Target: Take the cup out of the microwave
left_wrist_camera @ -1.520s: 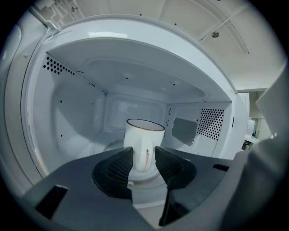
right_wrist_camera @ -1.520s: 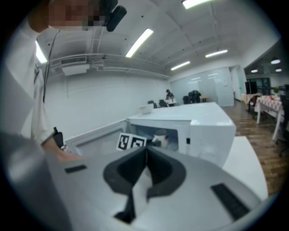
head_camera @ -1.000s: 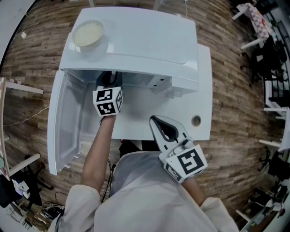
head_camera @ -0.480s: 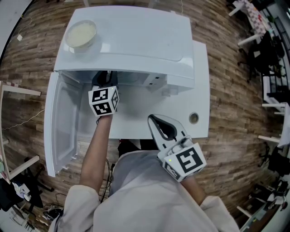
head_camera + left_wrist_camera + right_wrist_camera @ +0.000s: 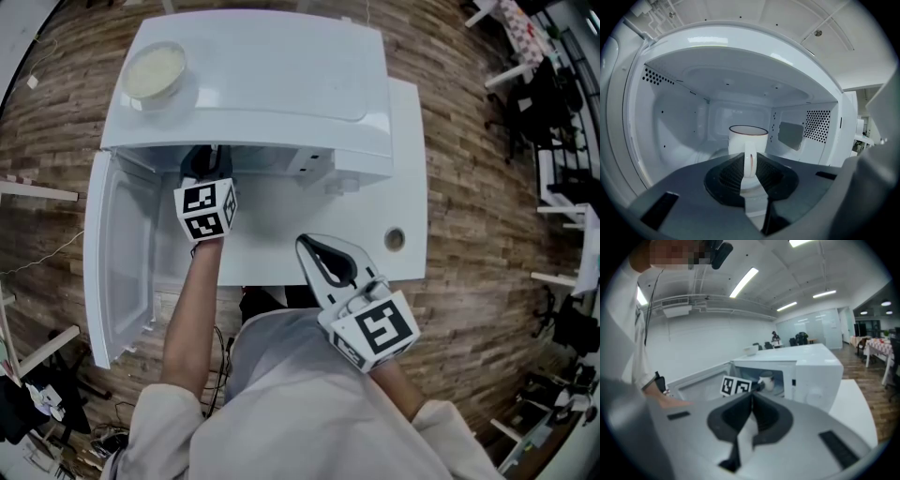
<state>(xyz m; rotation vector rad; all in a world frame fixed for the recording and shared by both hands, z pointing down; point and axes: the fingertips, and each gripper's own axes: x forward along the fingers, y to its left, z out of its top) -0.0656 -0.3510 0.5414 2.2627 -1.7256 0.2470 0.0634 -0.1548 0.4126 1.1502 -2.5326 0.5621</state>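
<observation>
Cup [image 5: 748,140]: one, inside one microwave [image 5: 281,84]

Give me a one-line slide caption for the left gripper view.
The left gripper closing its jaws around the handle of the white cup inside the microwave.

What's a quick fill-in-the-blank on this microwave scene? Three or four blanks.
1. The door of the microwave stands ____.
2. Jaws of the left gripper, now closing, flank the ____ of the cup.
3. A bowl sits on ____ of the microwave.
4. The shut jaws of the right gripper hold ____.
Missing: open; handle; top; nothing
</observation>
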